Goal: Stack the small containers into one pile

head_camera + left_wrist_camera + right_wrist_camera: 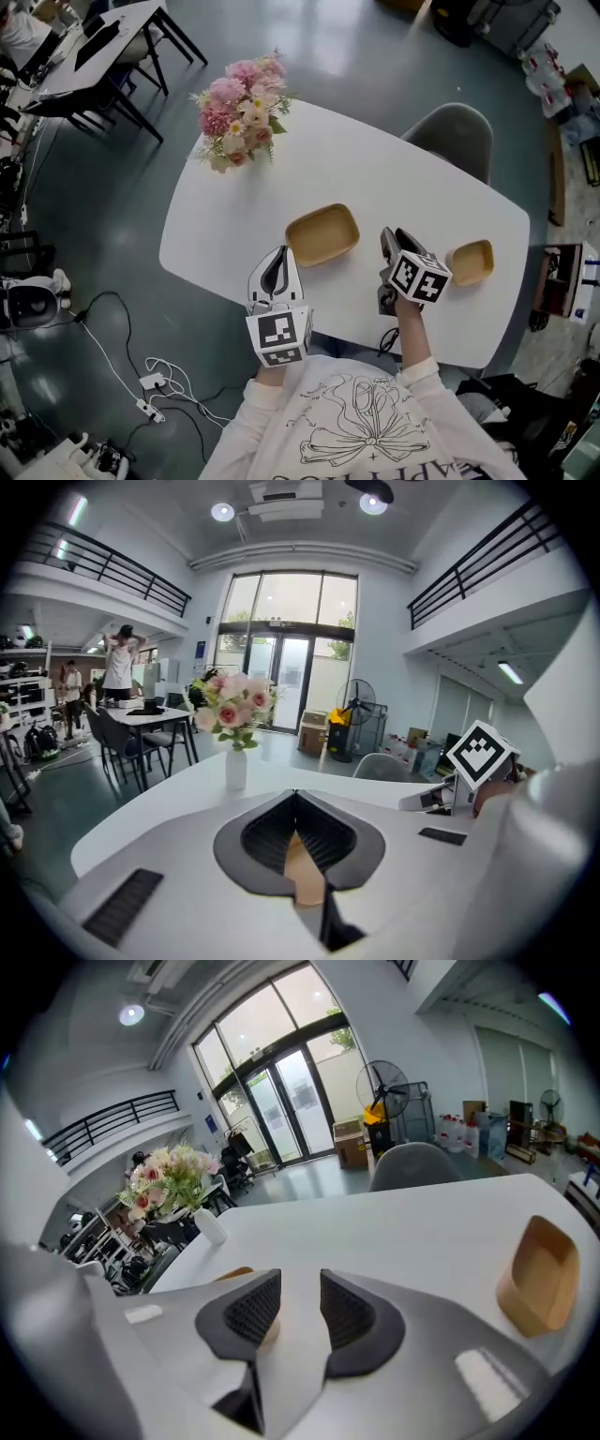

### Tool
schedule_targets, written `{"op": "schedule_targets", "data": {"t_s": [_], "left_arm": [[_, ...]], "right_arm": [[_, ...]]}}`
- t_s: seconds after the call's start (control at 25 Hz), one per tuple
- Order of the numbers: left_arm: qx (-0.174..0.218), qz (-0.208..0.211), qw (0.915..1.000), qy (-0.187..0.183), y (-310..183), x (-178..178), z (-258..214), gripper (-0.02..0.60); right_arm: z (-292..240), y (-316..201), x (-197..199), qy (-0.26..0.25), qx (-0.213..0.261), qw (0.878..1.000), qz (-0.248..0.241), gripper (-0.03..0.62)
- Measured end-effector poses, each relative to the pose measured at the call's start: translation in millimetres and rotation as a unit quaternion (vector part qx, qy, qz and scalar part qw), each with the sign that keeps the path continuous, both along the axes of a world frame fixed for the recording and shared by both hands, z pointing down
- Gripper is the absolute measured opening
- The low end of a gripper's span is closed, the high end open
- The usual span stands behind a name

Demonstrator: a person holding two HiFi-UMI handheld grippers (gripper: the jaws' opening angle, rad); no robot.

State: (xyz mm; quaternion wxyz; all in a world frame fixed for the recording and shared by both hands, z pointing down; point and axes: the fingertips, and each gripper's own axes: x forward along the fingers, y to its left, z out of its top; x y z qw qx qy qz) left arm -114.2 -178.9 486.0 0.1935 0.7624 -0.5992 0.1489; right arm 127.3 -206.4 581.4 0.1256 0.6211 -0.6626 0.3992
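Starting at the left, a bunch of pink flowers in a white vase (240, 108) sits at the far end of the white oval worktop (375, 178), well apart from everything else. Next is the left hand-held gripper (277, 258). It's clenched, tips meeting with nothing pinched, and parked just beside the near-left corner of the larger tan rectangular container (322, 234). That tray lies between the two tools.

The right hand-held gripper (392, 236) is released, jaws apart and nothing between them. It points past the tray's right end, so the smaller tan rectangular container (471, 262) sits off its line, near its right side and not touching.

My guess is the step is grabbing the small one to drop it into the big one. I'd swing the right tool rightwards and get one wall squarely between the pads. Then lift it clear of the rim and lower it level so it nests instead of tipping. The left tool could steady the tray.
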Motion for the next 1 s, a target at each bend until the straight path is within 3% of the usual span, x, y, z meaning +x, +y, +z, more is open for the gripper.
{"op": "schedule_targets", "data": {"t_s": [0.32,0.48,0.76,1.0], "left_arm": [[-0.001,0.116,0.9932,0.012,-2.9,107.0,-0.7,0.006],[-0.002,0.152,0.9883,0.012,6.2,164.0,-4.6,0.006],[-0.011,0.172,0.9849,0.006,32.0,263.0,0.5,0.006],[-0.027,0.158,0.9870,-0.003,48.1,307.0,11.5,0.006]], "right_arm": [[-27.9,53.9,116.4,0.036,0.029,0.993,0.108,0.139],[-32.0,90.6,185.2,0.050,0.029,0.986,0.159,0.138],[-17.1,141.7,308.7,0.088,0.004,0.977,0.197,0.138],[12.0,148.7,370.8,0.101,-0.026,0.976,0.190,0.138]]}}
